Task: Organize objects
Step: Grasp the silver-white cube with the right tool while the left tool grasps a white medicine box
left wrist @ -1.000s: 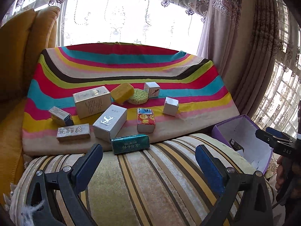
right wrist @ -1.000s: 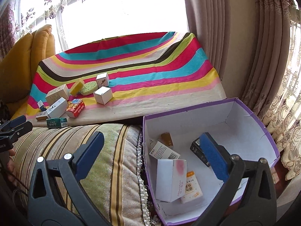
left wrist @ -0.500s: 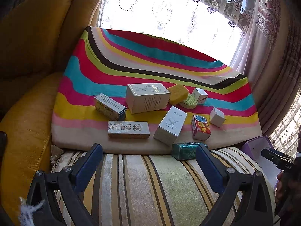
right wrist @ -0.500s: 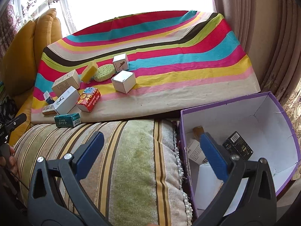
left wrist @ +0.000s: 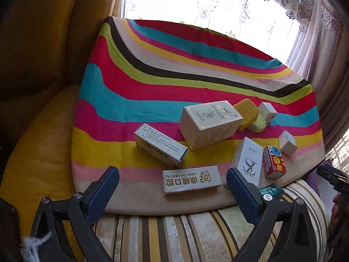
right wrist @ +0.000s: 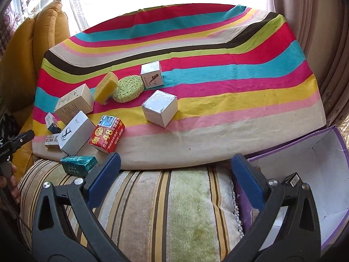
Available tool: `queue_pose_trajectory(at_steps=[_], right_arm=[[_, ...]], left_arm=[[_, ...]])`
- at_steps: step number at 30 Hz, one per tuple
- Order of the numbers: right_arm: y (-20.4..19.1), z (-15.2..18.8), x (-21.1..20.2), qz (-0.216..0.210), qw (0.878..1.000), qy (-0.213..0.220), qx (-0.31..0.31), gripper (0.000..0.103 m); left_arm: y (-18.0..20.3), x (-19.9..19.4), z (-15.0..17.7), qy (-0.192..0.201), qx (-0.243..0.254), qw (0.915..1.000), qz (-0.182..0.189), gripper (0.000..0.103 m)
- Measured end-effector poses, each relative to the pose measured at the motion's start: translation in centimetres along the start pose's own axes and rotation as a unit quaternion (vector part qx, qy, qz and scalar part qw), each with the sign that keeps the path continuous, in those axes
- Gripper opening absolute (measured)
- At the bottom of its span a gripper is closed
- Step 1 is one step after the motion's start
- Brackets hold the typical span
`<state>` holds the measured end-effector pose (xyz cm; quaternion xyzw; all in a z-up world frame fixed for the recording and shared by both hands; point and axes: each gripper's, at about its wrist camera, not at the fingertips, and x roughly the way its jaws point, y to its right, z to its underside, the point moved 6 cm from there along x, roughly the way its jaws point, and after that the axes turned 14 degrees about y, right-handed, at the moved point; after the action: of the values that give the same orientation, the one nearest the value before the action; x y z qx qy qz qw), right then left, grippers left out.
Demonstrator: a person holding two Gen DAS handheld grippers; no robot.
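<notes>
Several small boxes lie on a striped cloth point(left wrist: 152, 83). My left gripper point(left wrist: 172, 187) is open and empty, just in front of the flat dental box point(left wrist: 192, 179). Beside it lie a long box point(left wrist: 160, 147), a large cream box point(left wrist: 209, 123), a white SL box point(left wrist: 247, 161) and a red box point(left wrist: 273, 161). My right gripper point(right wrist: 174, 174) is open and empty over the striped cushion point(right wrist: 165, 207), near the red box point(right wrist: 106, 134) and a silver cube point(right wrist: 160, 108). A teal packet point(right wrist: 78, 164) lies on the cushion edge.
A purple open box point(right wrist: 316, 157) with a black item point(right wrist: 293, 180) stands at the right. A yellow sponge point(right wrist: 105, 87), a green sponge point(right wrist: 128, 89) and a small white box point(right wrist: 151, 75) lie further back. A yellow sofa point(left wrist: 43, 65) is on the left, curtains point(right wrist: 316, 32) on the right.
My left gripper has moved left and closer to the boxes. My right gripper has swung left, away from the purple box, towards the cloth. Both stay open.
</notes>
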<state>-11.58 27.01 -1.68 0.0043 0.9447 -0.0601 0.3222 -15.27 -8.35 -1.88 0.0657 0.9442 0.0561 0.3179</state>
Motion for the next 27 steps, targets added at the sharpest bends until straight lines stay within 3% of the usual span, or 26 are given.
queue_pose_trajectory(at_steps=[3, 14, 27], right_arm=[[-0.4, -0.6, 1.4, 0.003, 1.0, -0.004, 0.011, 0.102], [-1.8, -2.3, 5.7, 0.012, 0.999, -0.008, 0.039, 0.102], [-2.2, -2.6, 9.7, 0.044, 0.998, -0.031, 0.042, 0.101]], left_arm=[[-0.8, 1.5, -0.4, -0.015, 0.005, 0.9999, 0.005, 0.1], [-0.5, 5.4, -0.4, -0.042, 0.115, 0.9924, 0.009, 0.1], [-0.8, 7.7, 0.0, -0.057, 0.128, 0.9897, 0.027, 0.1]])
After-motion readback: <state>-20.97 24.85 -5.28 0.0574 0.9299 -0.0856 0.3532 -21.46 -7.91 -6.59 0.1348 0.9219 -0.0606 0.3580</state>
